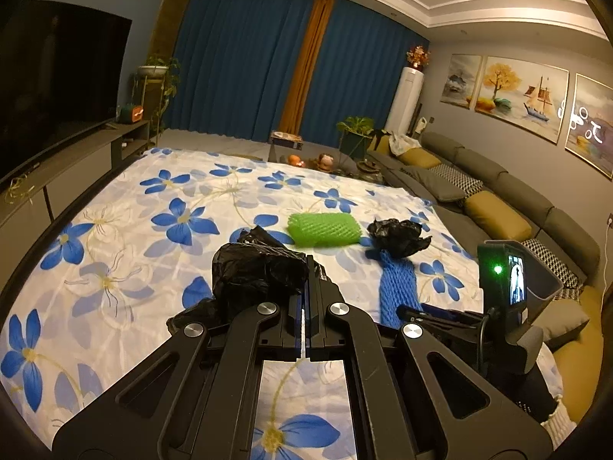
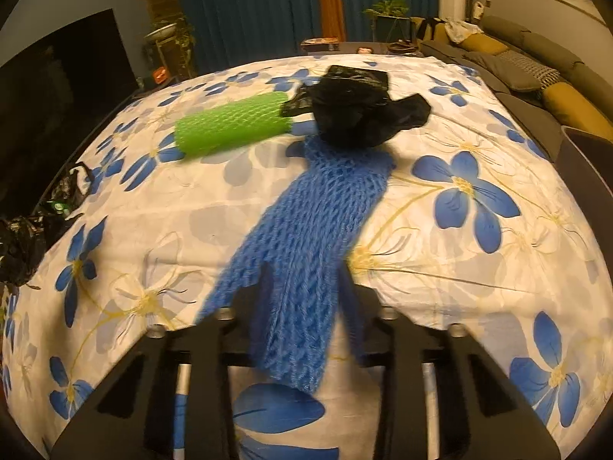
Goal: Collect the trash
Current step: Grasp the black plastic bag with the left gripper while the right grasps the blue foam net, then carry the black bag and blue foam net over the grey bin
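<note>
My left gripper point(image 1: 308, 264) is shut on a crumpled black plastic bag point(image 1: 256, 272) and holds it above the flowered cloth. My right gripper point(image 2: 304, 280) is closed on the near end of a blue foam net point(image 2: 318, 207) that stretches away over the table; the net also shows in the left wrist view point(image 1: 396, 287). A green foam net roll point(image 2: 231, 126) lies further back, also in the left wrist view point(image 1: 325, 229). A second crumpled black bag point(image 2: 356, 107) lies at the blue net's far end, seen in the left wrist view point(image 1: 398, 235) too.
The table wears a white cloth with blue flowers point(image 1: 115, 230). A grey sofa with cushions point(image 1: 498, 199) runs along the right. A TV point(image 1: 49, 84) on a low cabinet stands at the left. The right gripper's body with a small screen point(image 1: 509, 287) sits at the table's right.
</note>
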### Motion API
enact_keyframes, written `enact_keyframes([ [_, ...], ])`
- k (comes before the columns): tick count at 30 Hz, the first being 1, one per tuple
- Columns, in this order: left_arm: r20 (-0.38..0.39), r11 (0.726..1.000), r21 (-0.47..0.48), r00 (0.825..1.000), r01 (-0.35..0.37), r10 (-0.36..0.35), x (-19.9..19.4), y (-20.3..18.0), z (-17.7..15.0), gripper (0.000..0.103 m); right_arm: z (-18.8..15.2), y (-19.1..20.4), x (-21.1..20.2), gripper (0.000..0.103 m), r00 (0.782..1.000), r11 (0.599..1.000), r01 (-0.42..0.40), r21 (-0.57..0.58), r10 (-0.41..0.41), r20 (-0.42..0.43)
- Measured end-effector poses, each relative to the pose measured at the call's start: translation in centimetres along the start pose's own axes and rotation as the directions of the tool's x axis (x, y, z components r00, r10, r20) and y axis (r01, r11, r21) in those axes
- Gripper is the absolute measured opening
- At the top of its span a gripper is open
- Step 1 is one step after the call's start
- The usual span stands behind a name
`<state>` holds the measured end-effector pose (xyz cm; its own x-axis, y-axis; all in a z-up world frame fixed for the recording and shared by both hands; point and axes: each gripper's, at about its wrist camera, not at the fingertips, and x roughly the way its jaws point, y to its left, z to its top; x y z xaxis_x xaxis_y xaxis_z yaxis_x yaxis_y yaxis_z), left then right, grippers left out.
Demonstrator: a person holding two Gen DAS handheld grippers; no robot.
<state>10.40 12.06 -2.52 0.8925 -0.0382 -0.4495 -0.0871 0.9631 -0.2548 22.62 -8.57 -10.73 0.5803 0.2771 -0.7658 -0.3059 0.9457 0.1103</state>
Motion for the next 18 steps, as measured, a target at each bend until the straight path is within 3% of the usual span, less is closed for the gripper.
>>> enact_keyframes([
  [2, -0.006, 1.0, 0.001, 1.0, 0.001, -0.001, -0.2, -0.2, -0.2, 0.0, -0.1, 0.3, -0.2, 0.014, 1.0, 1.0, -0.016, -0.012, 0.016, 0.004],
  [18, -0.025, 0.998, 0.039, 0.999, 0.04, -0.039, -0.4, -3.3, -1.0, 0.0, -3.7, -2.9, -9.6, 0.013, 0.979, 0.998, -0.059, 0.006, 0.057, 0.198],
])
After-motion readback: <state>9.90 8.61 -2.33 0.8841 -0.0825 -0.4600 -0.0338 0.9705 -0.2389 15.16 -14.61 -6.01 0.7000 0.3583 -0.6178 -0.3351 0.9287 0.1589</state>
